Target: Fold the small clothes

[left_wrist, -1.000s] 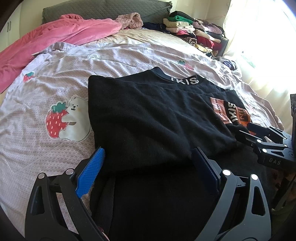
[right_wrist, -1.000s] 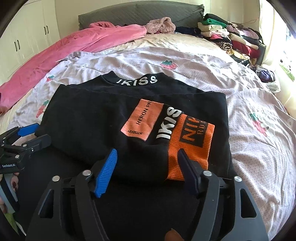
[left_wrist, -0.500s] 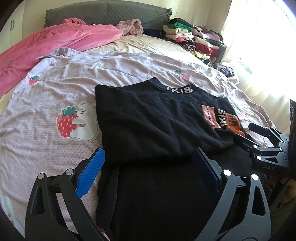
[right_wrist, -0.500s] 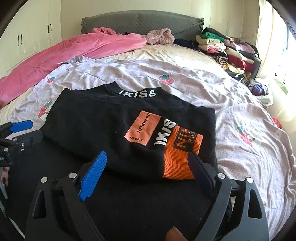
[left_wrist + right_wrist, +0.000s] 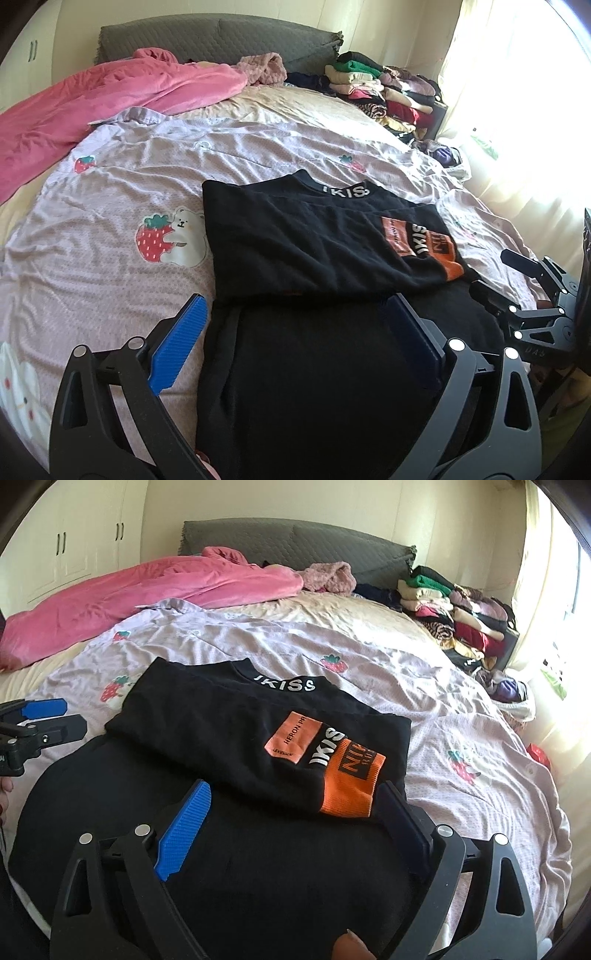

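Observation:
A black sweater (image 5: 295, 240) (image 5: 229, 738) with white "IKISS" lettering at the collar lies on the bed, its upper half folded over the lower black part (image 5: 314, 369). An orange-cuffed sleeve (image 5: 351, 790) lies across the fold on the right. My left gripper (image 5: 295, 301) hovers open just short of the folded edge, near its left end, blue pads (image 5: 177, 350) wide apart and clear of the cloth. My right gripper (image 5: 295, 786) is open too, wide, just behind the orange cuff, gripping nothing. Each gripper shows in the other's view: right (image 5: 495, 273), left (image 5: 72, 717).
The lilac bed cover (image 5: 110, 295) with strawberry prints spreads around the sweater. A pink blanket (image 5: 147, 590) lies at the far left, a stack of folded clothes (image 5: 454, 616) at the far right by the bright curtain (image 5: 517, 110). A grey headboard (image 5: 295, 542) stands behind.
Both grippers have drawn back and upward from the sweater's folded edge. The right jaws have spread wider. The sweater stays folded where it lay.

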`<state>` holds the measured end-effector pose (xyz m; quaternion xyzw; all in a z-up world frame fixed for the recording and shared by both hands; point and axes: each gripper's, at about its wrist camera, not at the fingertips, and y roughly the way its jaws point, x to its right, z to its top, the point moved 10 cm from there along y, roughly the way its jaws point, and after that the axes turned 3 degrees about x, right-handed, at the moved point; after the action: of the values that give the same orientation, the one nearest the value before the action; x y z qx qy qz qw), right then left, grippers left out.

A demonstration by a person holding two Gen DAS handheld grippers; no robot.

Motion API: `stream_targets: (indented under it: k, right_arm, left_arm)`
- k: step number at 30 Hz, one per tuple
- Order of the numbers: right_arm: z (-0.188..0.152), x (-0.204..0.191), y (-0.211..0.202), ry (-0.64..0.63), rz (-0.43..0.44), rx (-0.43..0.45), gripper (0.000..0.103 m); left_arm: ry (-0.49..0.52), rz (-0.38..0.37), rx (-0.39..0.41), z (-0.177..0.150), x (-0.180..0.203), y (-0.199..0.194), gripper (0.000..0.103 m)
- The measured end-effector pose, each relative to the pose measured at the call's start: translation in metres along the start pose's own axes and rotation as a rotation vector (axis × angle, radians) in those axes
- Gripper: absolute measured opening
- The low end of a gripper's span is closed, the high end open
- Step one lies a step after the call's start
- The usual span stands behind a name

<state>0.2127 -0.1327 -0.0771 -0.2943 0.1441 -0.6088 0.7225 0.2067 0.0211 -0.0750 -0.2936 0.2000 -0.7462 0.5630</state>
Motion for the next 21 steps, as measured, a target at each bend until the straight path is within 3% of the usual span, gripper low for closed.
stream_targets:
  k: [10, 21]
  right_arm:
    - [-0.004, -0.006, -0.03, -0.04, -0.001, 0.027, 0.091]
    - [-0.012, -0.003, -0.049, -0.059, -0.02, 0.028, 0.091]
  left_arm:
    - [-0.001, 0.005, 0.019, -0.01, 0.007, -0.026, 0.092]
    - [-0.027, 0.073, -0.017, -0.037, -0.013, -0.038, 0.092]
